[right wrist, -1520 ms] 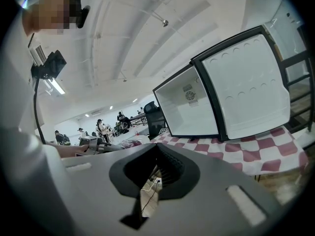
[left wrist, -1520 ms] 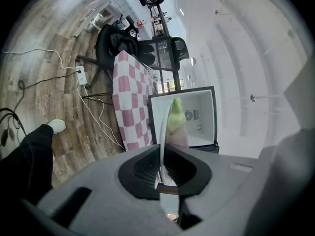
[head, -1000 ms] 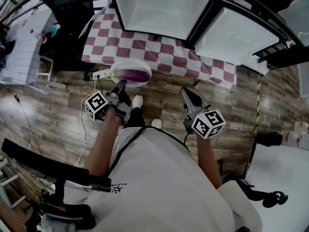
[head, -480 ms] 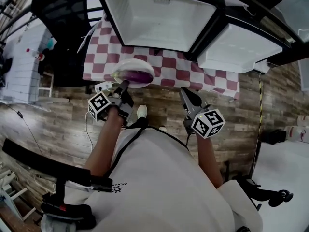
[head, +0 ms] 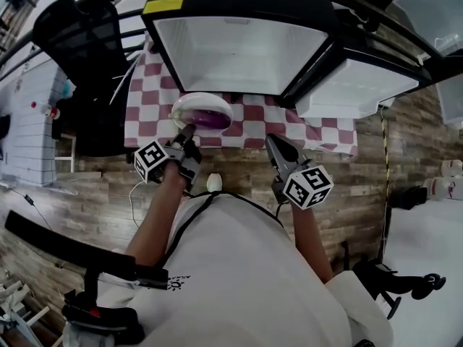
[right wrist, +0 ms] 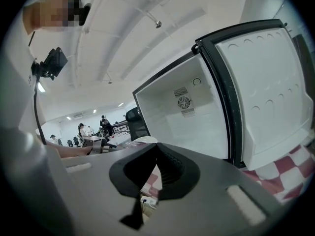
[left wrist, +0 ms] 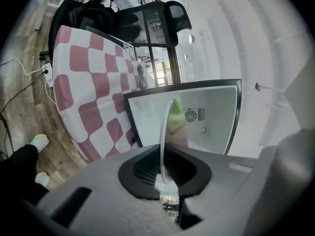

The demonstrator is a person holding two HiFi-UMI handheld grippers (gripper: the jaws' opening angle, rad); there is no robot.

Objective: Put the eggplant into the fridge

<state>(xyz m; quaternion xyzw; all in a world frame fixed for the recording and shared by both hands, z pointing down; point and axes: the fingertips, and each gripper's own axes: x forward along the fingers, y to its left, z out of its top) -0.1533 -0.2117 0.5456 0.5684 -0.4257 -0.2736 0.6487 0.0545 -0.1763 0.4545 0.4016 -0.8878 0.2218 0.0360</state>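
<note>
A purple eggplant [head: 207,116] with a green stem lies on a white plate [head: 189,105]. My left gripper [head: 189,131] is shut on the plate's near rim and holds it over the edge of the checkered cloth, just in front of the open fridge [head: 239,49]. In the left gripper view the plate [left wrist: 162,136] stands edge-on between the jaws, the eggplant [left wrist: 177,124] is behind it and the fridge [left wrist: 211,117] is beyond. My right gripper [head: 272,142] hangs beside the plate, shut and empty. Its own view has the closed right gripper [right wrist: 157,157] in front of the fridge [right wrist: 182,122].
The fridge door [head: 354,78] swings open to the right. A red-and-white checkered cloth [head: 148,100] covers the table under the fridge. A black office chair [head: 79,63] stands at the left. Wooden floor with a power strip and cable lies below.
Both grippers have moved forward toward the fridge, the left one carrying the plate with the eggplant. The plate now sits over the cloth's edge, and the fridge looks closer.
</note>
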